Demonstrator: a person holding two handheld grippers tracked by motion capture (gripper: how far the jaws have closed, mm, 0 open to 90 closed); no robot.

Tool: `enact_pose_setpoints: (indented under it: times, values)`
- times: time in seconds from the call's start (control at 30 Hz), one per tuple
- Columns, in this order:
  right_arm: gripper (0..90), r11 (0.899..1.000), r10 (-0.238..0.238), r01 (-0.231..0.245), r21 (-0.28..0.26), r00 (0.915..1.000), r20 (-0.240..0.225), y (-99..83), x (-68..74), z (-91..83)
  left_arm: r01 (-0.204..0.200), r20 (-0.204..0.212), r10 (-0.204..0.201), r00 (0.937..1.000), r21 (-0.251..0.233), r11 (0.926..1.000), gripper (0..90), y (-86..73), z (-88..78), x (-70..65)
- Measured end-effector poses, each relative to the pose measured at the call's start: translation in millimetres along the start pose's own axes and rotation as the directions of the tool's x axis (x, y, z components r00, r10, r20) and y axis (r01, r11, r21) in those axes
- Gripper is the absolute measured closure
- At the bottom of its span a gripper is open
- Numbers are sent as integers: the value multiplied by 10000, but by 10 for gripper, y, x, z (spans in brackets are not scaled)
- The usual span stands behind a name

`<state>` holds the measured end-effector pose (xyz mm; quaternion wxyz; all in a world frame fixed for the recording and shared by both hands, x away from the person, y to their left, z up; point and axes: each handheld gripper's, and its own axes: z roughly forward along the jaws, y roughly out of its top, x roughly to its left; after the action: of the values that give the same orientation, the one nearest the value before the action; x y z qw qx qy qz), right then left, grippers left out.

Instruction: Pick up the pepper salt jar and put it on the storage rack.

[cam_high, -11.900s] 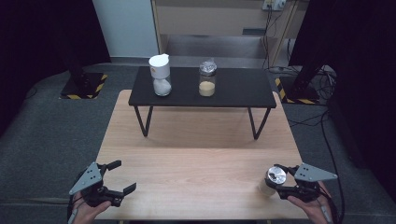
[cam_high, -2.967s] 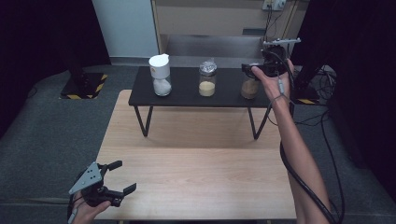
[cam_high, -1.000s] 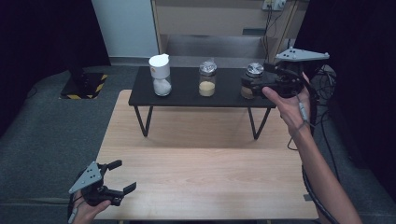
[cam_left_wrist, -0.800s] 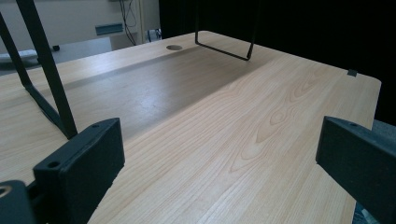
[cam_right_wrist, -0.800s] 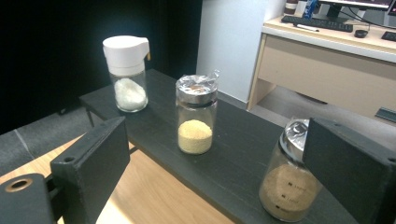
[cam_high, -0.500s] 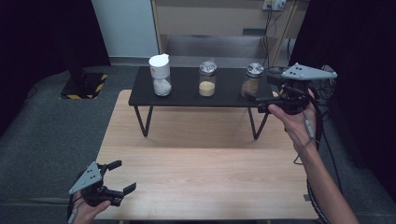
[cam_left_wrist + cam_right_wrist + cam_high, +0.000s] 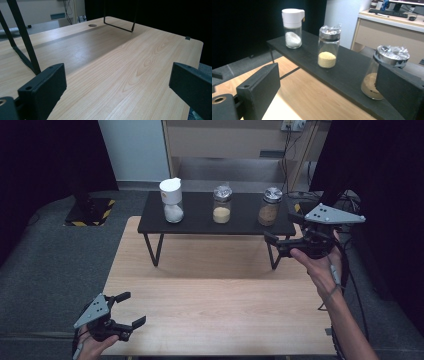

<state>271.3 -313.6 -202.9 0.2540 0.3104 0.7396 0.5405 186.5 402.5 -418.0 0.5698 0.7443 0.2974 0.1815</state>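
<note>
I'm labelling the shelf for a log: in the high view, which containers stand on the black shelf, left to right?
White-capped jar of white powder → jar of pale yellow grains → jar of brown powder, all on the black shelf.

Brown jar (image 7: 384, 72) (partly behind fingers (image 7: 402, 92))

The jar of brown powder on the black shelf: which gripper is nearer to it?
Right. The right gripper hangs open just in front of the brown-powder jar, apart from it. The left gripper sits at the table's near left corner.

no readable text, no labels on the jars, no brands or numbers
</note>
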Motion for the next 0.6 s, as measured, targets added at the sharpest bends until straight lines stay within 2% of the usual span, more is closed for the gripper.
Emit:
enact_pose_setpoints:
  times: [0.3, 0.6]
  values:
    - [57, 9999, 9, -13, -113, 9994, -343, -196, 31, -137, 17, -8, -17, 10000, -22, 10000, 0, -2, -4, 0]
    - [56, 9996, -36, 19, -276, 9980, -637, -483, 73, -251, 4, -19, -4, 10000, -3, 10000, 0, 2, -3, -5]
